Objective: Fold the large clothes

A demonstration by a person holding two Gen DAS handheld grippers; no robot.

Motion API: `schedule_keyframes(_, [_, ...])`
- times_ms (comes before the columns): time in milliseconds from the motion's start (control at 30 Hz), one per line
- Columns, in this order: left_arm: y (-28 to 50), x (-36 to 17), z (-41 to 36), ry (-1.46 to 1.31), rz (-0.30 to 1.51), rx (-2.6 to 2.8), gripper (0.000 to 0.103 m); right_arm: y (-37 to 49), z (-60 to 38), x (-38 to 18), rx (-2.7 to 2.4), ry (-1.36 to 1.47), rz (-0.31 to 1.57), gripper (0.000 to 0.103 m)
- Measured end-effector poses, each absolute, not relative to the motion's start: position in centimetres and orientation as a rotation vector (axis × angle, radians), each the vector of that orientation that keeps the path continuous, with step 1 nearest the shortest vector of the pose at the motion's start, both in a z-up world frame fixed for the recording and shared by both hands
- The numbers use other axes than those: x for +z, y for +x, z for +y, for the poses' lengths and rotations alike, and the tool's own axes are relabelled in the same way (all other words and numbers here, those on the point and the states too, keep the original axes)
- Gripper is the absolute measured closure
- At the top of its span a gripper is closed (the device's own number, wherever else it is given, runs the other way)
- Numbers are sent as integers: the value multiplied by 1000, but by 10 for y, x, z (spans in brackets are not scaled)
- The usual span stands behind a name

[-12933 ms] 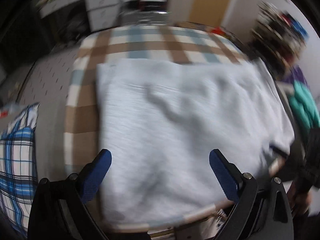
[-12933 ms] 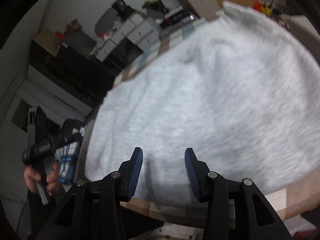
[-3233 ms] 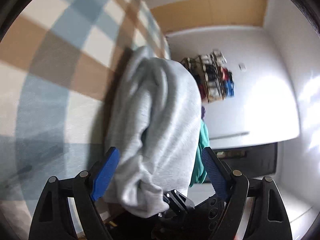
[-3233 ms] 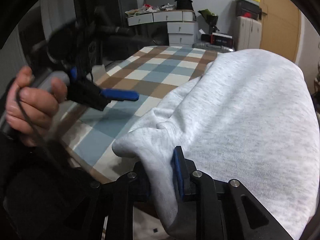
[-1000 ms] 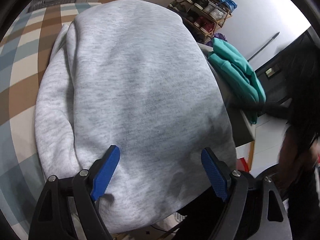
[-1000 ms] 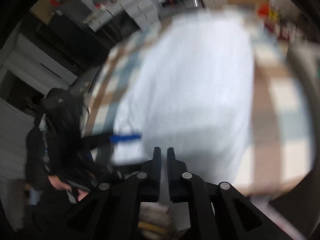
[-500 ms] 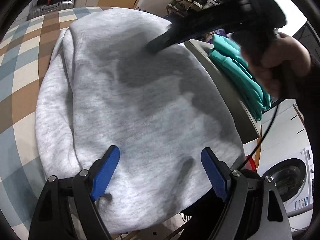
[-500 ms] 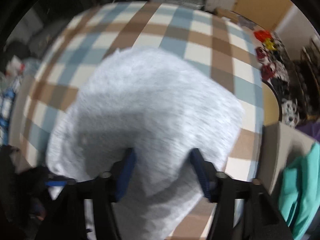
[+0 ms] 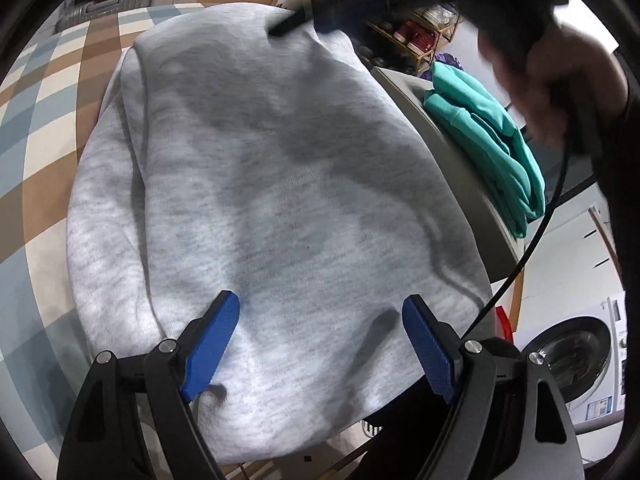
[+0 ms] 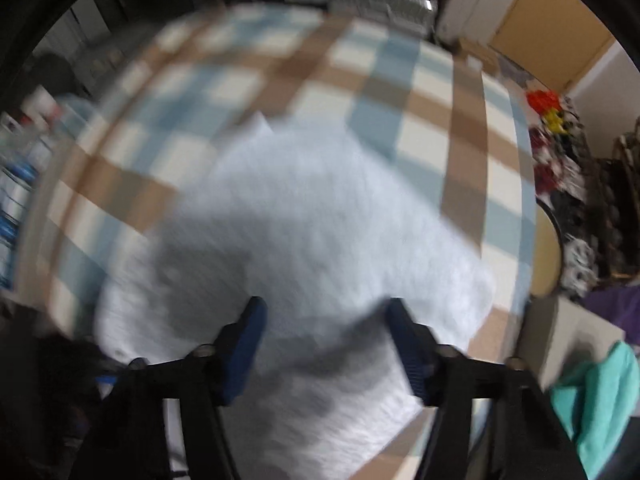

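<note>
A folded light grey sweatshirt (image 9: 280,160) lies on the checked tablecloth (image 9: 48,100). My left gripper (image 9: 320,304) stands open, wide, just above the sweatshirt's near edge, with nothing pinched. In the left wrist view a person's hand (image 9: 552,68) holds the right gripper, blurred, over the sweatshirt's far end. The right wrist view is blurred: my right gripper (image 10: 325,304) points steeply down over the grey sweatshirt (image 10: 320,220). Its jaws are closing, with cloth below them and nothing pressed between the pads.
Folded teal clothes (image 9: 492,136) lie on a grey surface to the right of the table. A washing machine (image 9: 576,356) stands lower right and a shoe rack (image 9: 420,36) behind. The brown, blue and cream cloth (image 10: 400,92) extends beyond the sweatshirt. Clutter (image 10: 560,160) lines the right side.
The right gripper went from shut to open and swung over the sweatshirt. Its hand came into the left wrist view. The left gripper kept still and open.
</note>
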State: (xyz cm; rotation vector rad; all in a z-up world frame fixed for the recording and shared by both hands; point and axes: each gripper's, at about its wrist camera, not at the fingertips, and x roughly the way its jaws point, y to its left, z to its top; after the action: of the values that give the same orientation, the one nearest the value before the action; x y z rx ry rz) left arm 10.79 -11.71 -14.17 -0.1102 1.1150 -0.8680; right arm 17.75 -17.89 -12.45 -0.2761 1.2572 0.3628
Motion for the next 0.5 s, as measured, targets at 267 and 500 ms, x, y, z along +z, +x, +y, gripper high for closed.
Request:
schedule_keyframes(267, [107,-139,-120,-86,1116,-860,24,223,-155,-199,219,-383,1383,69])
schedule_keyframes(500, [109,-137,-128,-60,1144,-880,23,230,-155,-206,225,-394,1362,69])
